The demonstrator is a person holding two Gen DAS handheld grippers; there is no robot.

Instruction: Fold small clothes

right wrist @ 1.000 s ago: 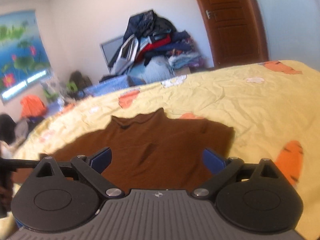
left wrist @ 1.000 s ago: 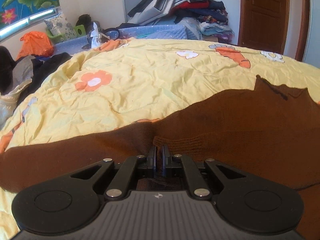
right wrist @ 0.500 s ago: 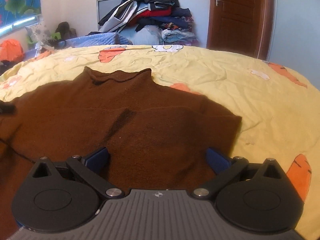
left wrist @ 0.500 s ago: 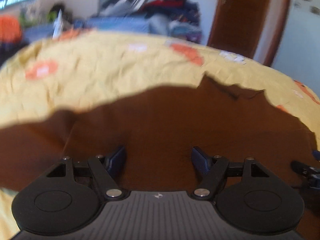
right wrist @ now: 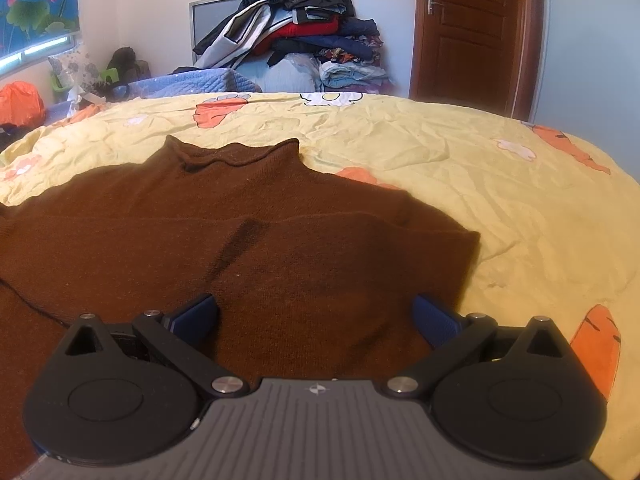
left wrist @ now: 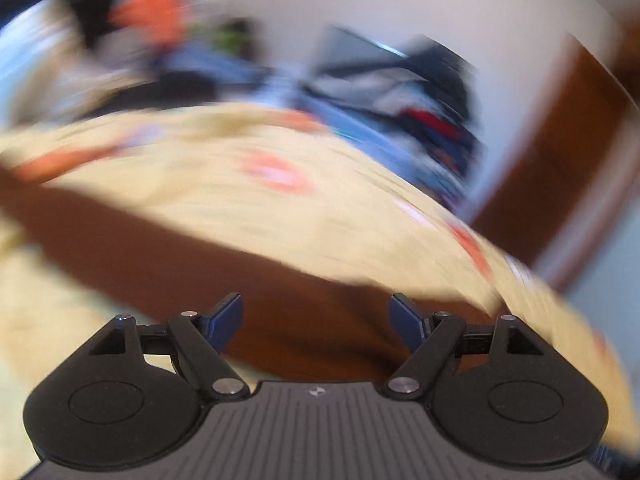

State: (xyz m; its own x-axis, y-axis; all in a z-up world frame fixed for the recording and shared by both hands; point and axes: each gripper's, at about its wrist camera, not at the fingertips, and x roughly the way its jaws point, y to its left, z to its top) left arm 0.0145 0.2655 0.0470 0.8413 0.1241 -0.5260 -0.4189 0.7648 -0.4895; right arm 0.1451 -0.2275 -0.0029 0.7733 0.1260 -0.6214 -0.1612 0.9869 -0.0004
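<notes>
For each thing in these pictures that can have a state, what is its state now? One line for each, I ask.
brown sweater: lying on the bedspread, right side folded in, not gripped
left gripper: jaws opening, nothing pinched
right gripper: wide open, empty
door: closed
clothes pile: heaped, unfolded
bedspread: spread out, wrinkled

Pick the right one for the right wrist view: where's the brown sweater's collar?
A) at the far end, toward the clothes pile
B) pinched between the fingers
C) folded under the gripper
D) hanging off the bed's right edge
A: the collar lies at the far end of the brown sweater, pointing toward the clothes pile, flat on the yellow bedspread; the right gripper is open over the near part.
</notes>
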